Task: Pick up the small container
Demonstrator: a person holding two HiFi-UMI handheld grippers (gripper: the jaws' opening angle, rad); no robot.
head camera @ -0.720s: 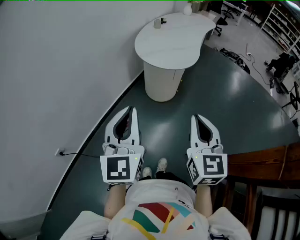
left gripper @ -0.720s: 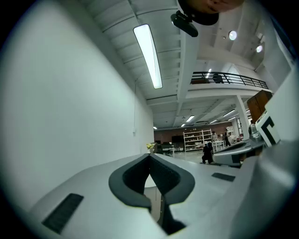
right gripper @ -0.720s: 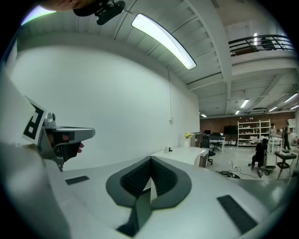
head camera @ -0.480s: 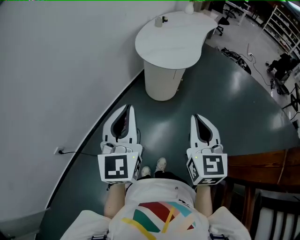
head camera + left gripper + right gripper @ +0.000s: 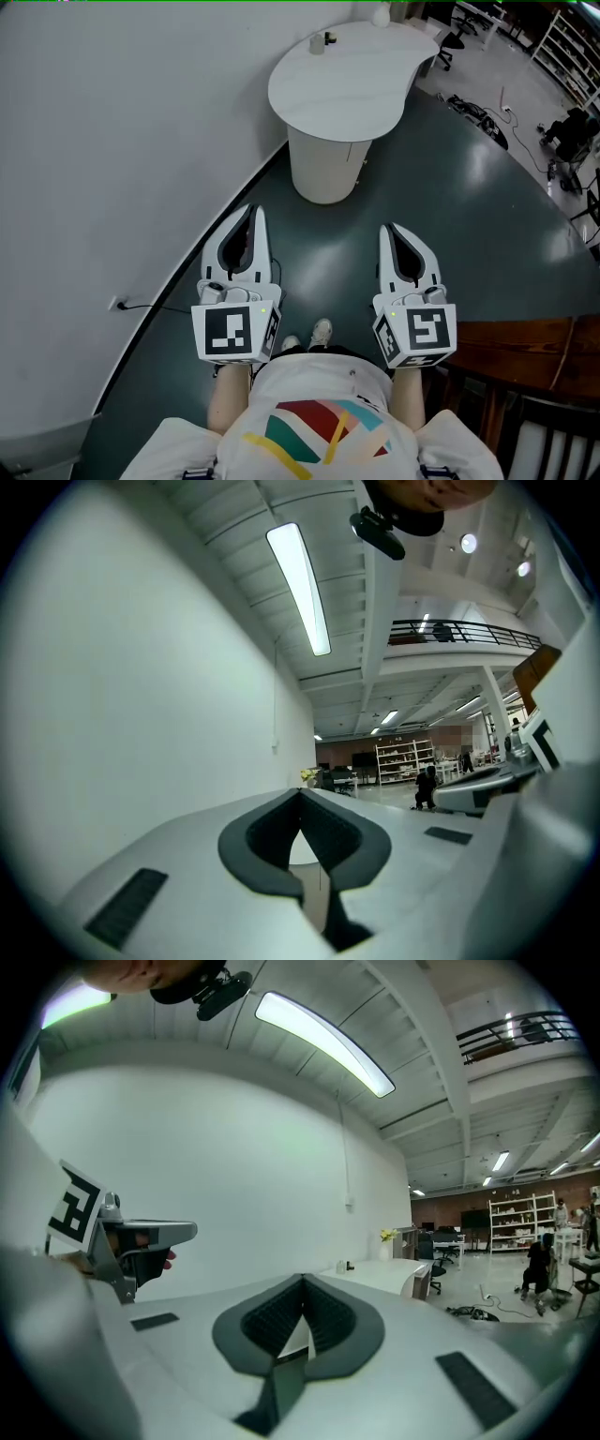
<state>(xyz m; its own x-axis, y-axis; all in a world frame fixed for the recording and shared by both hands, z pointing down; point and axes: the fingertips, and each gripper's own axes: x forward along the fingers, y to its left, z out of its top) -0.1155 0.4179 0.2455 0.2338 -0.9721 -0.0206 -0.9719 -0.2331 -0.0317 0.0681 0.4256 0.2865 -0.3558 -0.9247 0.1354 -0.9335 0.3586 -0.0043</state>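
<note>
The small pale container [image 5: 317, 47] stands near the far edge of the white, round-edged desk [image 5: 347, 94], with a tiny dark object [image 5: 328, 38] just beside it, well apart from both grippers. The white left gripper [image 5: 253, 210] and the white right gripper [image 5: 387, 229] hang side by side above the dark green floor [image 5: 469, 206], both pointing toward the desk. Each has its jaws closed tip to tip, with nothing between them
</note>
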